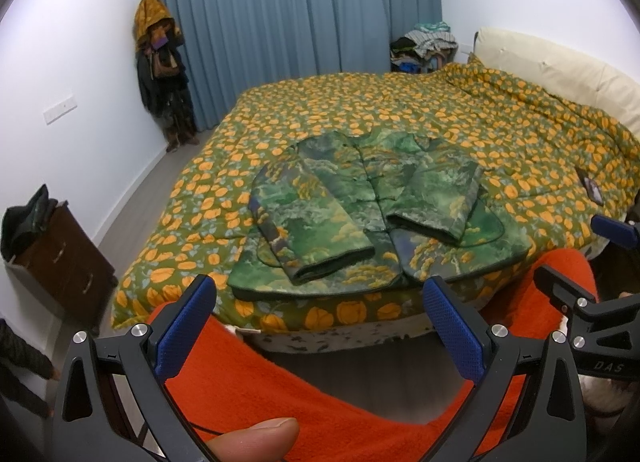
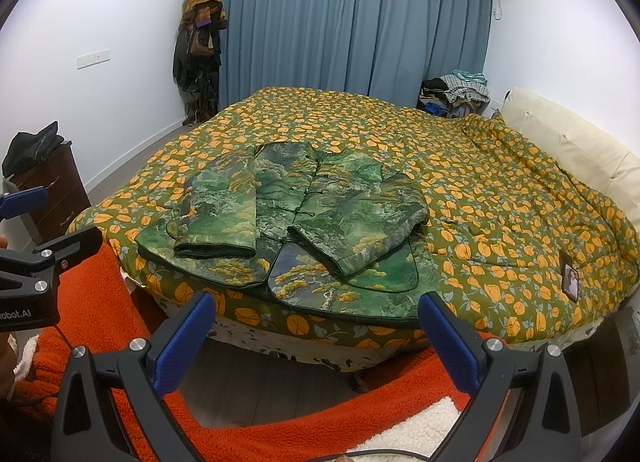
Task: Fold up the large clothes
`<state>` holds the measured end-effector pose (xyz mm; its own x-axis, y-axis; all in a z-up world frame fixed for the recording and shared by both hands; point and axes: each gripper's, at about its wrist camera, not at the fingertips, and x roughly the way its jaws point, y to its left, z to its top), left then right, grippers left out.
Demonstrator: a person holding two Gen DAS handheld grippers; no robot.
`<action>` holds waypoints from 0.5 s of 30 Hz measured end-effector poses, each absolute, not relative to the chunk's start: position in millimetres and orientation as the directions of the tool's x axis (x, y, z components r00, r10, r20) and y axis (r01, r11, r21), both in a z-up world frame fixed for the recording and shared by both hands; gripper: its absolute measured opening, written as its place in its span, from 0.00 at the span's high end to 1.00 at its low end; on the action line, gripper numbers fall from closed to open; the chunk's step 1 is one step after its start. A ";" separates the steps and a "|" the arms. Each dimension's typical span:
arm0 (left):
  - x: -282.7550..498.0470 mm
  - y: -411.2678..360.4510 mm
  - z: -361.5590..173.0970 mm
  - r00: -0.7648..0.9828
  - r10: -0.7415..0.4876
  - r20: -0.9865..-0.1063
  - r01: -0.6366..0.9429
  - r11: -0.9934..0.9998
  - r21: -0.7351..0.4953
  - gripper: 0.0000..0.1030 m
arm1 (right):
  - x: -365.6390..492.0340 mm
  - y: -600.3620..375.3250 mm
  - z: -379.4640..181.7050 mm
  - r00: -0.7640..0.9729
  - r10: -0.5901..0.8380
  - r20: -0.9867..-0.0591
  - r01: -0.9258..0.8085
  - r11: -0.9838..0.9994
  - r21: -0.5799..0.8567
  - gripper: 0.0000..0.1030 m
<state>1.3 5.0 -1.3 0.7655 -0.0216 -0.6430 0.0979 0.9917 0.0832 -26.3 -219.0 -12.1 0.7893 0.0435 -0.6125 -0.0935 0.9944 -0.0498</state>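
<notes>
A green patterned padded jacket (image 1: 372, 202) (image 2: 296, 218) lies flat, front up, at the near edge of the bed (image 1: 400, 118) (image 2: 480, 198). Both its sleeves are folded inward over the body, cuffs towards me. My left gripper (image 1: 320, 294) is open, held back from the bed above an orange-clad leg, with nothing between its blue pads (image 1: 184, 326). My right gripper (image 2: 314, 310) is open too, short of the jacket's hem, empty. The left gripper (image 2: 24, 198) shows at the left edge of the right wrist view, and the right gripper (image 1: 616, 230) at the right edge of the left wrist view.
The bed carries a green quilt with orange flowers and a cream headboard (image 2: 568, 146) at right. A phone (image 2: 571, 281) lies on the quilt's right side. A dark dresser (image 1: 68, 258) stands left, coats (image 1: 160, 62) hang by blue curtains (image 2: 352, 22), clothes (image 2: 456, 92) are piled behind the bed.
</notes>
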 end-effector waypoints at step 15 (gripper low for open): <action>0.7 2.7 -2.2 0.767 -0.018 -0.642 0.099 0.991 0.091 0.00 | -24.5 -221.1 -16.4 0.780 0.034 -0.625 -0.084 0.995 -0.051 0.00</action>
<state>0.7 2.7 -2.2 0.7668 -0.0181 -0.6416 0.0992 0.9909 0.0906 -24.5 -221.1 -16.4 0.7796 0.0336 -0.6253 -0.0836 0.9952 -0.0507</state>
